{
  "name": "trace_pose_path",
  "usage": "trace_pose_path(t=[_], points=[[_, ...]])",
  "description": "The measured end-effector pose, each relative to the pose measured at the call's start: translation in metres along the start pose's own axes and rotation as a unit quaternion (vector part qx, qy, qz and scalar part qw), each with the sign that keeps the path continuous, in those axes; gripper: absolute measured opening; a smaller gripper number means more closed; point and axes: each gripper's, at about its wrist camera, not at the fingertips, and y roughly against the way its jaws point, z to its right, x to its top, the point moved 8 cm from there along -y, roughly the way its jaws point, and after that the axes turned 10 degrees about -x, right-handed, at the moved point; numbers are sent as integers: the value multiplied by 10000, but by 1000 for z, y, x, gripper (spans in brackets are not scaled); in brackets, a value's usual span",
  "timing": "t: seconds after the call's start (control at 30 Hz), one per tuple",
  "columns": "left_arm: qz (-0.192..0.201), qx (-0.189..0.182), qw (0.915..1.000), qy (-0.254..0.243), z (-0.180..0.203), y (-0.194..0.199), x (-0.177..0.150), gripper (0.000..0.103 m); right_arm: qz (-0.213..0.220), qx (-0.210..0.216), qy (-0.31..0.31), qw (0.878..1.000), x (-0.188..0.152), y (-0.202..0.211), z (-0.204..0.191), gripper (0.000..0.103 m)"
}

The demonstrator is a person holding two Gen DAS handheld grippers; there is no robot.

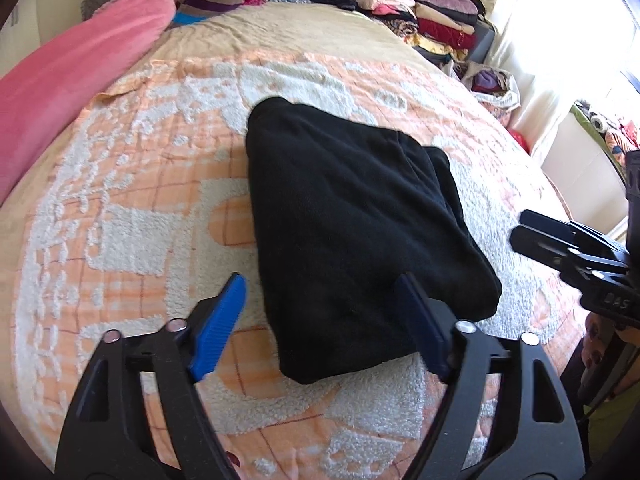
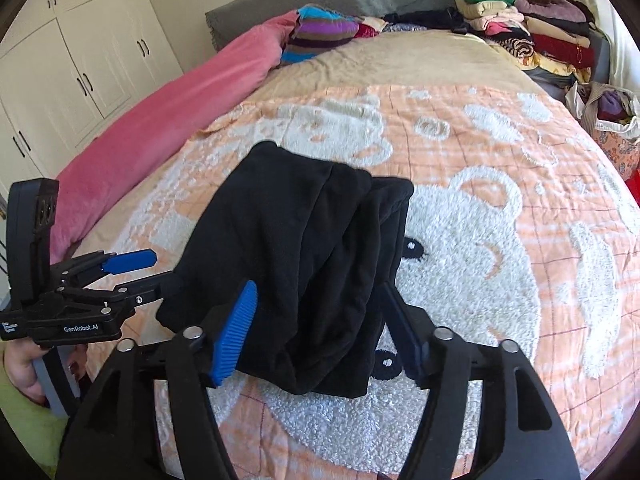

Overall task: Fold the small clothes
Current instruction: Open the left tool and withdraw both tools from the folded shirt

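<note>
Taking the folded black garment (image 1: 352, 236) as my landmark, it lies in the middle of the orange-and-white bear blanket (image 1: 120, 200) on the bed. My left tool (image 1: 324, 312) is at its near-left edge, jaws spread wide and gripping nothing, one finger beside the cloth and the other over it. My right tool (image 2: 320, 320) sits at its near-right end, jaws also spread, straddling the layered edge without pinching it.

Black tool (image 1: 320, 312) frames, blue ribbed pads (image 2: 236, 332), silver screws
</note>
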Motion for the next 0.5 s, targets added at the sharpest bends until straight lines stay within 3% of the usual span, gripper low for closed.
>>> trace_pose_path(t=[0.3, 0.5], points=[[305, 266, 9991, 93, -13, 28, 13, 93, 395, -158, -162, 9990, 18, 27, 18, 89], [347, 432, 9981, 267, -28, 29, 15, 93, 419, -231, -369, 9982, 22, 26, 34, 95]])
